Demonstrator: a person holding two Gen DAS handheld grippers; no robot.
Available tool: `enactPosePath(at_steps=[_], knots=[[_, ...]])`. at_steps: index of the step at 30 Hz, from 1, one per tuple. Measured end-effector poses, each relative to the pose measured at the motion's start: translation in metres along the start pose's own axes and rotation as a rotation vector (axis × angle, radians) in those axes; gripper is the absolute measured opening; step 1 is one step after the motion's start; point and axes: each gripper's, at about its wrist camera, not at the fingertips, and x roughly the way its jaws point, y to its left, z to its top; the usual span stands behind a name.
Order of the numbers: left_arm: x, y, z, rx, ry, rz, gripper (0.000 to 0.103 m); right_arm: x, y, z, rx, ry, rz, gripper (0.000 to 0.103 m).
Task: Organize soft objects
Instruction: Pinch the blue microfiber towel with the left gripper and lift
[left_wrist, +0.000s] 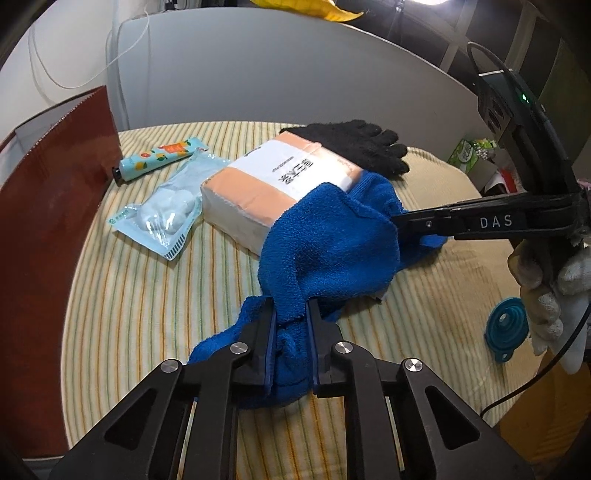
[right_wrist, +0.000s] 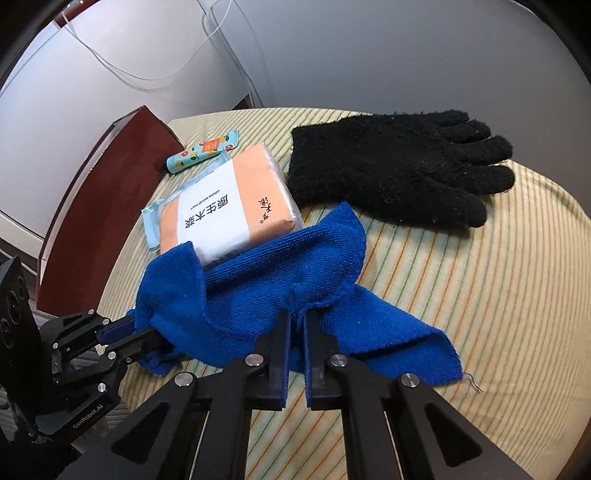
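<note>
A blue towel (left_wrist: 325, 240) lies bunched on the striped cloth, draped over one end of an orange tissue pack (left_wrist: 273, 173). My left gripper (left_wrist: 291, 314) is shut on one bunched end of the towel. My right gripper (right_wrist: 295, 317) is shut on a fold of the towel (right_wrist: 280, 280) and reaches in from the right in the left wrist view (left_wrist: 397, 218). A black knit glove (right_wrist: 399, 166) lies flat beyond the towel; it also shows in the left wrist view (left_wrist: 354, 144). The tissue pack (right_wrist: 229, 206) has a white label.
A clear packet of cotton balls (left_wrist: 162, 210) and a patterned tube (left_wrist: 159, 158) lie left of the tissue pack. A dark red box (left_wrist: 48, 206) stands at the left edge. A blue collapsible funnel (left_wrist: 506, 328) lies at the right. The striped cloth (right_wrist: 480, 295) covers the table.
</note>
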Motion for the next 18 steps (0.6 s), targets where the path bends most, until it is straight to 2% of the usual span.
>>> enactPosePath(at_steps=[11,18], knots=[[-0.040,-0.011,0.005,0.005,-0.093,-0.062,0.012,-0.067,0.014,-0.007,-0.004,-0.145,0.040,0.005],[-0.069,-0.016,0.016,-0.001,-0.171,-0.093,0.012,-0.108,0.045,-0.004,-0.055,-0.240,0.073,0.004]])
